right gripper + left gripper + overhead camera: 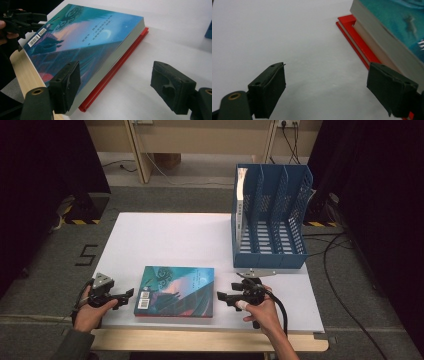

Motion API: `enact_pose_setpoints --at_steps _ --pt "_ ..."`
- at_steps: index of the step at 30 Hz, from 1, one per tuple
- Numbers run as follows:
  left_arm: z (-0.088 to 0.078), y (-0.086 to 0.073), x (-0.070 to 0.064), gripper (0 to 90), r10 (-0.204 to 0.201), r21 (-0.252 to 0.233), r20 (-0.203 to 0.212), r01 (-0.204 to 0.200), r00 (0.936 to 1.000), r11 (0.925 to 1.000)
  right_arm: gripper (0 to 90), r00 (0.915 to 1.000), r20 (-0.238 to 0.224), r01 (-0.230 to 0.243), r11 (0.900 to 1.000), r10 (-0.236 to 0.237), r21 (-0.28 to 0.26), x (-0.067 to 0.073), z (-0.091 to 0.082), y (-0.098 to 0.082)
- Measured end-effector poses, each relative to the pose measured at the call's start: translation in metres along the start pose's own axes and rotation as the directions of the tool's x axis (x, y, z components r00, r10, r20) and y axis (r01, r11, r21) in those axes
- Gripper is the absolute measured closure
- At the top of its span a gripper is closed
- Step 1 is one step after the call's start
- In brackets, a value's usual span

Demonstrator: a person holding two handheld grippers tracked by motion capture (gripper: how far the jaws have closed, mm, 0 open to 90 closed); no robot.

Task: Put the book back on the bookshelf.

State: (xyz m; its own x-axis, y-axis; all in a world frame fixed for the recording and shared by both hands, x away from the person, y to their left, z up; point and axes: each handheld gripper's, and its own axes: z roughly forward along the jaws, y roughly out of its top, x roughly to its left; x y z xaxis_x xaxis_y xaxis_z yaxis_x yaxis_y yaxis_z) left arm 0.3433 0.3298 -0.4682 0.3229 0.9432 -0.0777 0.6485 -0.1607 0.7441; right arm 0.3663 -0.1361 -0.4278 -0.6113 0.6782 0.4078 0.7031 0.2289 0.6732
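Note:
A thick book with a teal and blue cover (175, 290) lies flat near the table's front edge, on top of a thin red book (120, 67) whose edge sticks out beneath it. My left gripper (129, 296) rests just left of the book, open, with bare table between its pads (328, 82); the book's corner (392, 27) and the red edge (359, 42) sit beside its right jaw. My right gripper (222, 297) is just right of the book, open (117, 82). Its jaws straddle the book's near edge (87, 37) without pressing on it. The left gripper (25, 21) shows beyond the book.
A blue file rack (270, 215) with several slots stands at the back right of the white table (165, 240); a white-spined book (242, 185) stands in its leftmost slot. The table's wooden front lip (200, 340) runs just below the book.

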Motion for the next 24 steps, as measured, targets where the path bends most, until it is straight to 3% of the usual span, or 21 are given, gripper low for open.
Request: enact_pose_setpoints --at_steps 11,13,17,24 --pt "-0.008 0.003 -0.018 14.8 0.042 0.002 0.04 -0.042 0.9983 0.9991 24.1 0.9997 -0.024 0.005 1.0 -0.005 0.023 0.015 0.016 -0.007" --pt "-0.009 0.004 -0.021 16.9 0.062 0.0 0.028 -0.062 0.9976 0.9981 23.7 0.9995 -0.029 0.008 0.999 -0.007 0.034 0.017 0.021 -0.009" --pt "-0.012 0.005 -0.023 19.1 0.064 -0.001 0.035 -0.064 0.9973 0.9979 23.4 0.9996 -0.027 0.007 0.999 -0.006 0.047 0.019 0.026 -0.011" --pt "-0.018 0.005 -0.028 31.2 0.078 -0.006 0.059 -0.077 0.9953 0.997 23.2 0.9997 -0.026 0.005 0.998 -0.003 0.061 0.018 0.032 -0.012"
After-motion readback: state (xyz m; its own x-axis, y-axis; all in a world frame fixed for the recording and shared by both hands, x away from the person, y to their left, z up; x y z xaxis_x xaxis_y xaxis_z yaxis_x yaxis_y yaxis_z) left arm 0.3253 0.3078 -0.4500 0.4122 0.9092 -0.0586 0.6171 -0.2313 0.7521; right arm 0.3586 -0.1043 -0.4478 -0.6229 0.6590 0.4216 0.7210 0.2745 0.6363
